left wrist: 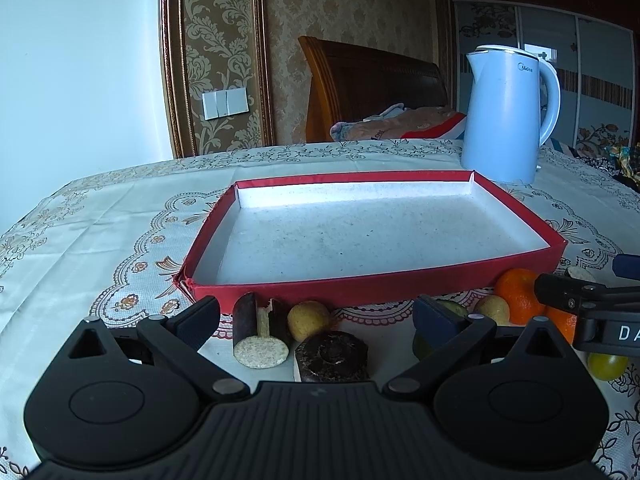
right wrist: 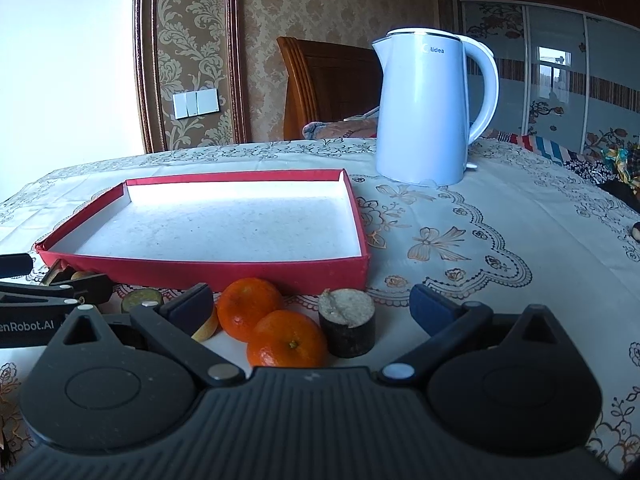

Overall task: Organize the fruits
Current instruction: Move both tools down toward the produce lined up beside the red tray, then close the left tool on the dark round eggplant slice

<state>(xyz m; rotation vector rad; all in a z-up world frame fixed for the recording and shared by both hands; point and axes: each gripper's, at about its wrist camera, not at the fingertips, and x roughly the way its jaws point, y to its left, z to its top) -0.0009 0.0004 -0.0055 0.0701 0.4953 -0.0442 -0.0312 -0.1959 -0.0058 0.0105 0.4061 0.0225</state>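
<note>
Both the left gripper (left wrist: 316, 314) and the right gripper (right wrist: 312, 304) were held spread wide, nothing grasped. The fruits — two oranges (right wrist: 249, 314) among them — were laid on the tablecloth (right wrist: 500, 240) just beside the empty red tray's (right wrist: 224, 270) near wall, a kettle (right wrist: 424, 112) behind.

The right gripper (left wrist: 560, 292) is hiding part of an orange (left wrist: 516, 296); a green fruit (left wrist: 424, 344) is sitting half hidden behind the left gripper's finger (left wrist: 436, 316).

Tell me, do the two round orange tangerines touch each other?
Touching. In the right wrist view the nearer tangerine overlaps the farther tangerine, and no tablecloth shows between them.
</note>
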